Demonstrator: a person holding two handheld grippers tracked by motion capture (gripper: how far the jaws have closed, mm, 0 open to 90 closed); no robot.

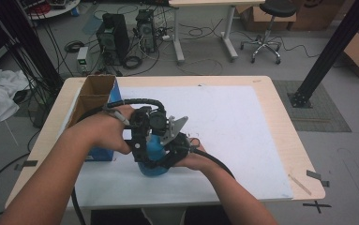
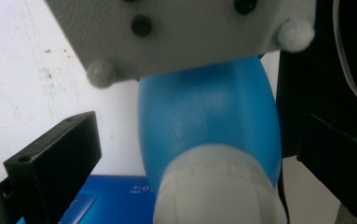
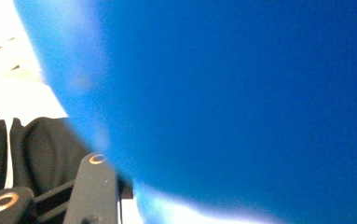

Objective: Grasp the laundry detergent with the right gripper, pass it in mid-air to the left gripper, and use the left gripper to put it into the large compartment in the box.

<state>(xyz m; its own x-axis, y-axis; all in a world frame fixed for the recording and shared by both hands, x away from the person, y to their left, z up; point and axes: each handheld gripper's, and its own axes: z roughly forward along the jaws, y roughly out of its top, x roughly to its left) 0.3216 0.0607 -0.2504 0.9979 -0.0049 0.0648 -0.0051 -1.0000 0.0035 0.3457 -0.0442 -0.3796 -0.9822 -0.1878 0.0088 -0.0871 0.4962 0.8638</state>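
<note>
Only small white print, blurred and apparently upside down, on the blue box (image 2: 115,196) in the left gripper view; perhaps "0+#", otherwise illegible.

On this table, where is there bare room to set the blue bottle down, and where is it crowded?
The white mat is bare across its whole right half and along its far edge. The crowded part is front left: the blue bottle sits between both hand-held grippers, with the cardboard box just beyond them at the mat's left edge.

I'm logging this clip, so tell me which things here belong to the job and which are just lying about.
In the job:
blue bottle
left gripper
right gripper

Lying about:
cardboard box
white mat
stool
computer towers
</note>
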